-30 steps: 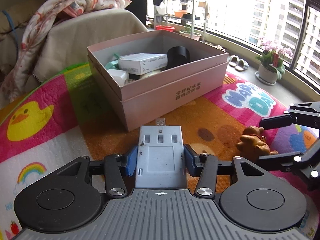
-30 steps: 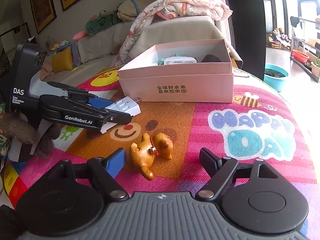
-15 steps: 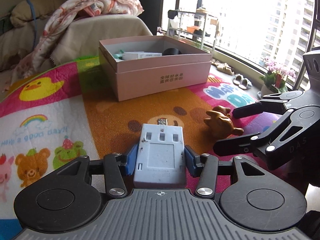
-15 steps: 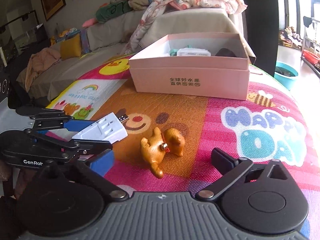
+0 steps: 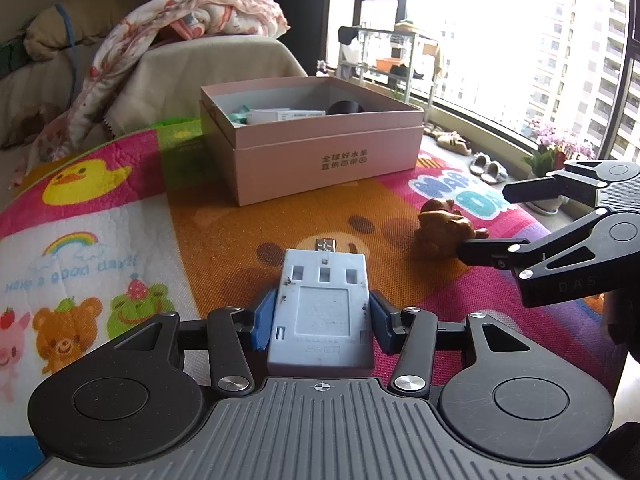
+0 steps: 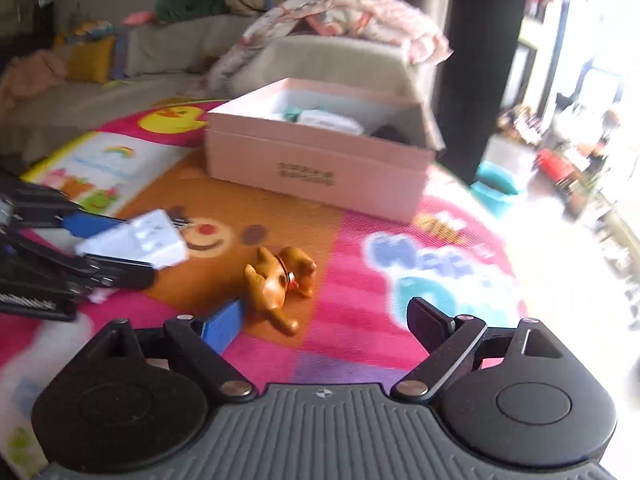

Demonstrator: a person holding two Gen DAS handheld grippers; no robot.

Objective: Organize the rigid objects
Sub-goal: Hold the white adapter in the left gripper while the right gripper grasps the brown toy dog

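Pink box (image 5: 328,160) already holds several things; my left hand-held gripper (image 5: 322,316) clamps the white adapter (image 5: 322,308), the right hand-held gripper (image 6: 320,320), empty, is closing toward the brown dog figurine (image 6: 280,280).

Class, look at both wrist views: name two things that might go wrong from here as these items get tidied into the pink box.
1. The right hand-held gripper is closing while the brown dog figurine lies off-centre by its blue pad, not yet gripped; the pad may knock it aside.
2. The left hand-held gripper holds the white USB adapter close beside the right one, so they may collide heading for the pink box.
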